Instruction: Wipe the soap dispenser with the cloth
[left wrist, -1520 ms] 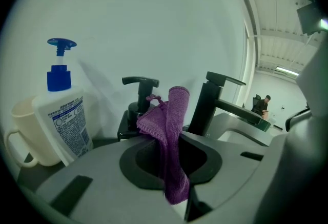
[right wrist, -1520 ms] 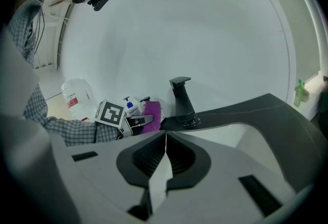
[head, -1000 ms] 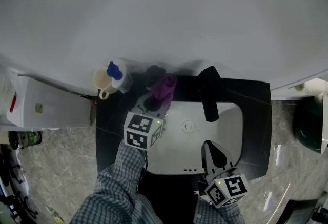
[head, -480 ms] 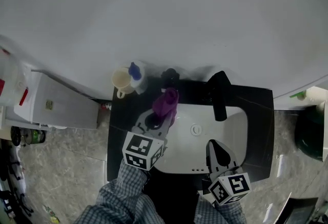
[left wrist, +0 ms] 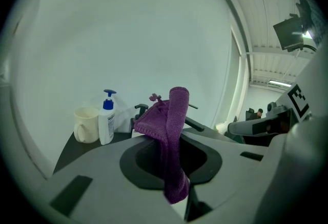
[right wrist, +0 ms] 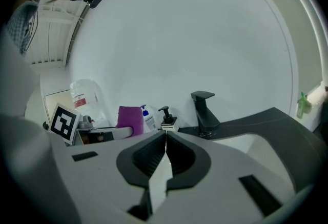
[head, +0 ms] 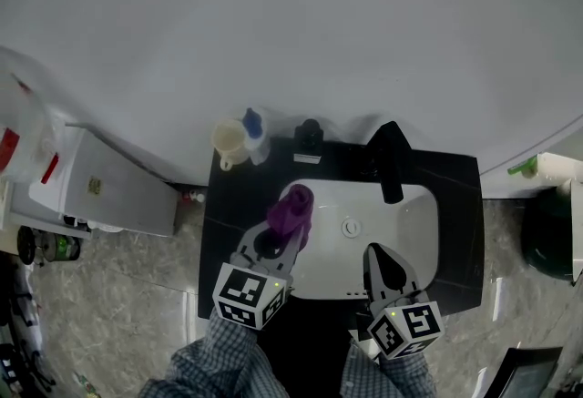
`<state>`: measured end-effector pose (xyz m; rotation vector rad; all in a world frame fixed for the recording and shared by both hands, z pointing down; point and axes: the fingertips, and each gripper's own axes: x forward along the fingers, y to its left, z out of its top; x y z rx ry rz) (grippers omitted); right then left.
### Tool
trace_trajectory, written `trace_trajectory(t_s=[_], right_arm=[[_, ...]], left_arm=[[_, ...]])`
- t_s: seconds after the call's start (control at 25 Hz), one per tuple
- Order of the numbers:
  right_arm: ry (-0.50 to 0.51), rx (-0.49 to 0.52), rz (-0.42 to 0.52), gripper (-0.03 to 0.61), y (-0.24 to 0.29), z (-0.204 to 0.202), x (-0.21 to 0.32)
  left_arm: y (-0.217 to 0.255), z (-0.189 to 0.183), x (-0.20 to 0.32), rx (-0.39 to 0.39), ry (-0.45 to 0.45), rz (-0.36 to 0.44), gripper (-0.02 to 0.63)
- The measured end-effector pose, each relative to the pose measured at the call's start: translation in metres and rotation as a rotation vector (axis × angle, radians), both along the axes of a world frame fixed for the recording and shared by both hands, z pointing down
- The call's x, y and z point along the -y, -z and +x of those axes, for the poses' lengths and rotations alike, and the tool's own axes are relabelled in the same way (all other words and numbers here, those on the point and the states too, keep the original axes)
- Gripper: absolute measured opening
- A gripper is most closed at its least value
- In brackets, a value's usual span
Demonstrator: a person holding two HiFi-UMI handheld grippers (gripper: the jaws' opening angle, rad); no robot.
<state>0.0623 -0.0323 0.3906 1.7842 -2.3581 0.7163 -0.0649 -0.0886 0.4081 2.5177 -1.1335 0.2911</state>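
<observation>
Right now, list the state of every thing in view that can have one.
Purple cloth: bunched, gripped.
Left hand-held gripper: shut on the purple cloth.
Right hand-held gripper: shut, empty.
Soap dispenser: upright, untouched.
Blue-pump bottle: upright.
Mug: upright.
Faucet: no water seen.

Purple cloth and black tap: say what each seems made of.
The purple cloth seems a soft microfibre or terry textile: fuzzy nap, limp folds, matte. The black angular tap looks like metal with a matte black coating, going by its crisp edges and dull sheen; plastic can't be excluded.
</observation>
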Motion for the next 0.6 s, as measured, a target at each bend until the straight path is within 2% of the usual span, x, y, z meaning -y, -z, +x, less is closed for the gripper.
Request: trace_trajectory(t_s=[0.2,0.6], right_arm=[[0.013,-0.001,0.022,0.018,0.006,-0.002,-0.014],[0.058,-0.003,0.061,0.018,0.025,0.012,-0.060]], left_arm=[[0.007,-0.003,-0.021,0.009,-0.004,0.013,0.060],[0.034,-0.002,-0.068,0.001,0.066,0.063,0.060]])
